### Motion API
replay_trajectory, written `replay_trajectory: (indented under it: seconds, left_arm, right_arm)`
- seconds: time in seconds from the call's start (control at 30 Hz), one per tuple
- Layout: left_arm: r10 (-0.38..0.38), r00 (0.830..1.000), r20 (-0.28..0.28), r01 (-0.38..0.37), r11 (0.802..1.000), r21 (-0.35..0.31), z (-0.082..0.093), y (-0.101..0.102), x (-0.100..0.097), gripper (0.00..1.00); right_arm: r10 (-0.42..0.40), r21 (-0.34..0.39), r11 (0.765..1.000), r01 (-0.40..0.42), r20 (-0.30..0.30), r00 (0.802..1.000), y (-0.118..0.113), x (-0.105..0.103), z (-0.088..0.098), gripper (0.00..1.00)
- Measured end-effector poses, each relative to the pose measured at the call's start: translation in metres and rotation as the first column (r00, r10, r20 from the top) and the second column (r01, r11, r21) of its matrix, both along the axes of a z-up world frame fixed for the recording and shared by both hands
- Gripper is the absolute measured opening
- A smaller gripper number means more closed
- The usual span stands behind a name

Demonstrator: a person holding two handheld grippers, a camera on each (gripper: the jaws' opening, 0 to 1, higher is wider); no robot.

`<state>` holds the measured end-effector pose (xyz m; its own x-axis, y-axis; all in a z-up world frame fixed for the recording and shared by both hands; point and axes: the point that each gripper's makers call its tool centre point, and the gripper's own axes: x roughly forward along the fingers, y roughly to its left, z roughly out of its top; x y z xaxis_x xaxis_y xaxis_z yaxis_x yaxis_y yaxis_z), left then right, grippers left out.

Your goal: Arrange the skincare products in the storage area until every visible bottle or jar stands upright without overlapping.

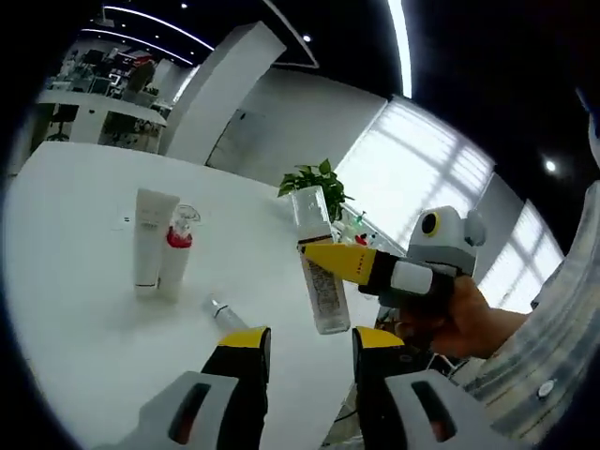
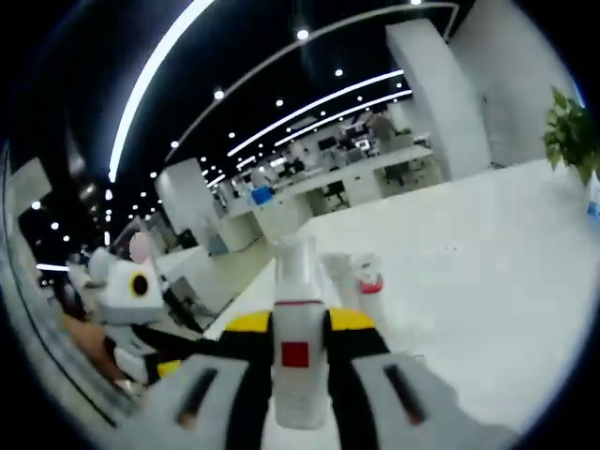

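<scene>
In the left gripper view, my left gripper (image 1: 312,342) stands open above the white table (image 1: 75,309) with nothing between its jaws. Just beyond it a small clear bottle (image 1: 221,314) lies on its side. Farther back, a white tube (image 1: 150,234) and a bottle with a red band (image 1: 177,251) stand upright side by side. My right gripper (image 1: 323,258) comes in from the right, shut on a tall clear bottle (image 1: 321,281) held upright. In the right gripper view that bottle (image 2: 298,361) sits between the jaws of the right gripper (image 2: 298,323), with the tube (image 2: 336,270) and red-banded bottle (image 2: 371,284) behind.
A potted plant (image 1: 315,181) stands at the table's far edge, also seen as a plant (image 2: 574,131) at the right. A hand (image 1: 464,319) holds the right gripper. The table edge runs close under my left gripper. Office desks lie beyond.
</scene>
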<state>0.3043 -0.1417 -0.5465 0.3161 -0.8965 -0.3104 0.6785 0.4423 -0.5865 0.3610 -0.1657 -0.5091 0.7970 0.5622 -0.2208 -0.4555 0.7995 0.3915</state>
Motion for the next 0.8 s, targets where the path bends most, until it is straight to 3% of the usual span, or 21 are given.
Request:
replay_trajectory:
  seconds: [0.17,0.43,0.8]
  left_arm:
    - [0.000,0.999,0.052,-0.001,1.000,0.014,0.007,-0.004,0.003,0.36]
    - [0.050,0.990,0.130,-0.055,0.998,0.036,0.016,0.006,0.013,0.35]
    - [0.060,0.956,0.287,-0.089,0.992,0.092,0.027,0.018,0.014,0.29]
  right_arm:
    - [0.035,0.018,0.999,-0.035,0.032,0.999,0.017,0.000,0.011,0.19]
    - [0.113,0.016,0.993,-0.115,0.067,0.991,0.048,-0.005,0.021,0.19]
    - [0.155,0.027,0.987,-0.157,0.082,0.985,0.066,-0.007,0.027,0.19]
